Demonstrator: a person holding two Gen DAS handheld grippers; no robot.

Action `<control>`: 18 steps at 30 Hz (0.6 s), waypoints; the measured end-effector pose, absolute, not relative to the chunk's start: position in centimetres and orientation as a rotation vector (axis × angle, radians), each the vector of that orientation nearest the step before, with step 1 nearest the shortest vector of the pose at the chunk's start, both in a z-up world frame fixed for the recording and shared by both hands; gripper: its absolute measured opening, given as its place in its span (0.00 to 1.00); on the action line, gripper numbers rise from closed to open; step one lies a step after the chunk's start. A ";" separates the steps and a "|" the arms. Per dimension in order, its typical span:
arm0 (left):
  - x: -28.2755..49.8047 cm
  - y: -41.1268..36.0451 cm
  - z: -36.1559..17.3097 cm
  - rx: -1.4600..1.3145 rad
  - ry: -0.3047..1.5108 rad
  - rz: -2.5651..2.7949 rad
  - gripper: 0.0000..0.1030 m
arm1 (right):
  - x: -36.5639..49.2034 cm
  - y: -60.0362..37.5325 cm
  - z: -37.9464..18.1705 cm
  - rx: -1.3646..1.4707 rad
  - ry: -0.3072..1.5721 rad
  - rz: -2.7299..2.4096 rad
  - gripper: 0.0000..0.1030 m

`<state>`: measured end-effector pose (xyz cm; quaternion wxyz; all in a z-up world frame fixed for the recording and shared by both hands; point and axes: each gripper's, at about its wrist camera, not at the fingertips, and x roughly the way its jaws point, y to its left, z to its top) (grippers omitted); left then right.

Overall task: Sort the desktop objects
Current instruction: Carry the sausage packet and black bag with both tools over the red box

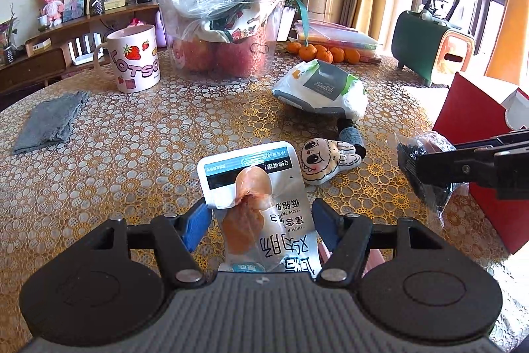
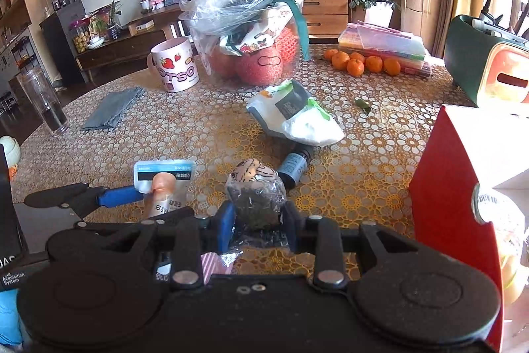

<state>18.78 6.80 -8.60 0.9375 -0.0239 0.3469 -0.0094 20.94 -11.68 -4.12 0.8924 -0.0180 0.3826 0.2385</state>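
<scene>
A white sausage snack packet [image 1: 251, 167] stands up between the blue pads of my left gripper [image 1: 261, 214], which is shut on it just above the patterned table [image 1: 148, 138]. My right gripper [image 1: 426, 174] comes in from the right, shut on a dark snack in clear wrap [image 1: 426, 144]. In the right wrist view, that dark snack [image 2: 258, 204] sits squeezed in my right gripper [image 2: 256, 220]. My left gripper [image 2: 155, 204] with the packet [image 2: 165, 171] is beside it on the left. A cartoon-face toy [image 1: 322, 159] and a small dark bottle [image 2: 294, 166] lie just beyond.
A wipes pack [image 1: 324, 88] lies mid-table. Behind it are a clear tub of apples [image 1: 224, 32], a strawberry mug [image 1: 134, 58], tangerines [image 1: 324, 52] and a green tissue box [image 1: 429, 45]. A grey cloth [image 1: 49, 121] lies left. A red box [image 1: 472, 118] stands right, and a glass tumbler [image 2: 43, 101] far left.
</scene>
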 end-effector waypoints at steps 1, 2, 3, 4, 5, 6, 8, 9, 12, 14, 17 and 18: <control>18.4 6.8 -8.2 -0.055 0.707 -0.021 0.65 | 20.6 -12.0 -4.0 -0.034 0.790 0.495 0.30; 18.0 6.7 -7.7 -0.059 0.702 -0.021 0.65 | 20.2 -12.3 -3.8 -0.029 0.787 0.494 0.30; 17.6 6.6 -7.2 -0.060 0.699 -0.023 0.65 | 19.8 -12.6 -3.5 -0.023 0.783 0.495 0.30; 17.3 6.4 -6.8 -0.060 0.696 -0.025 0.65 | 19.5 -12.9 -3.3 -0.019 0.778 0.496 0.30; 16.8 6.2 -6.3 -0.063 0.694 -0.031 0.65 | 19.1 -13.3 -3.0 -0.015 0.773 0.497 0.30; 16.5 6.0 -5.8 -0.065 0.692 -0.036 0.65 | 18.7 -13.6 -2.8 -0.012 0.769 0.497 0.30; 15.8 5.5 -4.9 -0.068 0.688 -0.047 0.65 | 18.0 -14.3 -2.2 -0.005 0.759 0.495 0.30; 15.4 5.2 -4.4 -0.070 0.687 -0.055 0.65 | 17.6 -14.6 -2.0 -0.003 0.753 0.494 0.30; 14.3 4.1 -3.1 -0.075 0.680 -0.079 0.65 | 16.4 -15.7 -1.3 0.007 0.739 0.490 0.30; 13.6 3.3 -2.3 -0.073 0.675 -0.096 0.65 | 15.7 -16.4 -0.9 0.012 0.731 0.486 0.30; 12.8 2.0 -1.1 -0.073 0.664 -0.125 0.65 | 14.4 -17.6 -0.3 0.021 0.715 0.477 0.30; 12.6 1.5 -0.8 -0.071 0.662 -0.135 0.65 | 14.1 -18.0 -0.2 0.024 0.710 0.473 0.30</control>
